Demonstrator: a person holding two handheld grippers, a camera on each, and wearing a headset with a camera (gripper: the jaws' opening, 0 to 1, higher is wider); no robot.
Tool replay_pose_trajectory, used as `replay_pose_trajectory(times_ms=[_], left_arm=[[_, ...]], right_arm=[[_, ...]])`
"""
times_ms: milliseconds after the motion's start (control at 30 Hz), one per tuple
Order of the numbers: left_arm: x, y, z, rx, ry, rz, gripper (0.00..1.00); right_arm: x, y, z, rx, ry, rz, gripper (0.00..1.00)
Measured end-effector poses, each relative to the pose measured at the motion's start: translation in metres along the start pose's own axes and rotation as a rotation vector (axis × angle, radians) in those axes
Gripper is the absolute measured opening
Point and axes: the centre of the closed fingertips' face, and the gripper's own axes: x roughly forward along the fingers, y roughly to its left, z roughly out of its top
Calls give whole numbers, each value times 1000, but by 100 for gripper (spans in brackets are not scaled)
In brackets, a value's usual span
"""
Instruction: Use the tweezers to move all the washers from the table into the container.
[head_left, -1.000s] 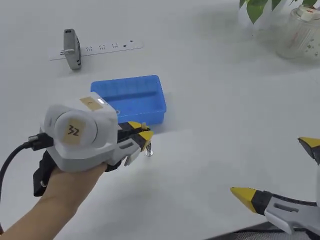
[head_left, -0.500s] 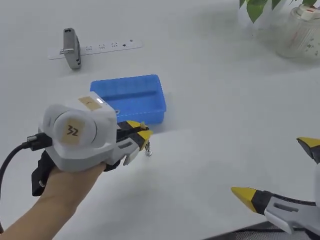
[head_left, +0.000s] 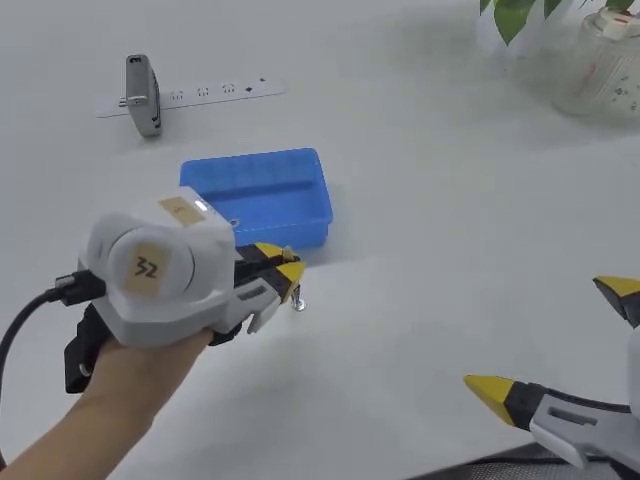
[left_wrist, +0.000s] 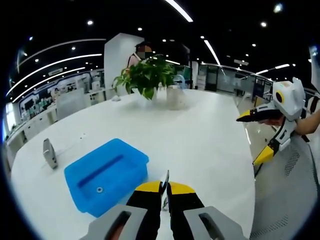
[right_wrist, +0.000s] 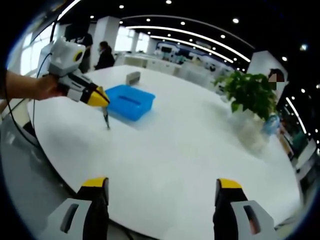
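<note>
The left gripper (head_left: 285, 268), carried in a hand (head_left: 130, 372), has its jaws clamped narrow on the tweezers (head_left: 296, 296). The tweezers hang nearly upright, tips down toward the worktop (head_left: 430, 210). The tips sit just off the near right corner of the blue container (head_left: 305, 228), close beside its front wall but apart from it. From the tips, the container's open top lies up and away toward the far left, its long axis running left to right across the worktop. The tips are too small to show whether they pinch a washer. In the left gripper view one washer (left_wrist: 99, 190) lies on the container floor near the front wall. I judge the coming move to be short: a lift over the near rim and a little leftward. The right gripper (head_left: 552, 338) hovers wide open and empty near the worktop's near right edge, well apart from the container, so the left is plainly the nearer tool.
</note>
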Motion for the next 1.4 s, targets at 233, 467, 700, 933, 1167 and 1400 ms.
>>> replay_pose_trajectory(times_ms=[233,467,700,933,1167,1400], left_arm=[[2,3,0,-20,-5,0,0],[0,4,4,-32,-7,-9,0],[-3,5,18,-1,-25,-10,0],[-9,9,37,30,-51,-3,0],[-11,17,57,66,-80,8,0],[-10,28,74,95,-105,25,0]], right_arm=[[0,0,0,-4,3,-2,85],[0,-1,0,-6,1,-6,85],[0,-1,1,-8,-5,-6,85],[-1,0,3,0,-16,-4,87],[-2,-2,1,-5,-12,-10,87],[-2,-2,1,-6,-13,-12,86]])
